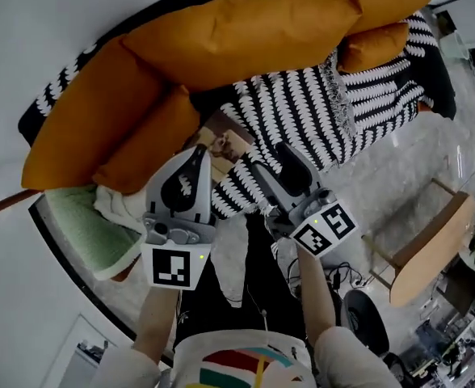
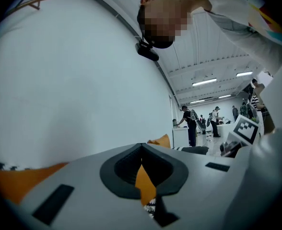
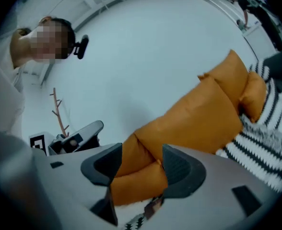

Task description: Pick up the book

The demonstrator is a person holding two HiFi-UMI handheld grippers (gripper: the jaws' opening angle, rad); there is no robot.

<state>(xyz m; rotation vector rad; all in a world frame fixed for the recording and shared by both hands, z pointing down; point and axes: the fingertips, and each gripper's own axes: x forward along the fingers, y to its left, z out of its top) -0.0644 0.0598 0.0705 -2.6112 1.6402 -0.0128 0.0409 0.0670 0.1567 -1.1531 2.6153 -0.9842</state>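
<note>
The book (image 1: 222,145), with a brown picture cover, lies flat on the sofa's black-and-white throw (image 1: 302,111), beside the low orange cushion (image 1: 150,140). My left gripper (image 1: 198,155) hovers just short of the book's near edge; in the left gripper view (image 2: 142,148) its jaws meet at the tips, nothing between them. My right gripper (image 1: 275,158) hangs over the throw to the book's right. Its jaws (image 3: 142,156) stand apart and empty, framing orange cushions (image 3: 189,123). A brown corner of the book (image 3: 153,207) shows low between them.
Big orange cushions (image 1: 245,35) line the sofa back against a white wall. A green pad (image 1: 84,226) and a white cloth (image 1: 120,204) lie at the sofa's left end. A wooden chair (image 1: 428,249) stands on the floor at right. People stand far off (image 2: 191,123).
</note>
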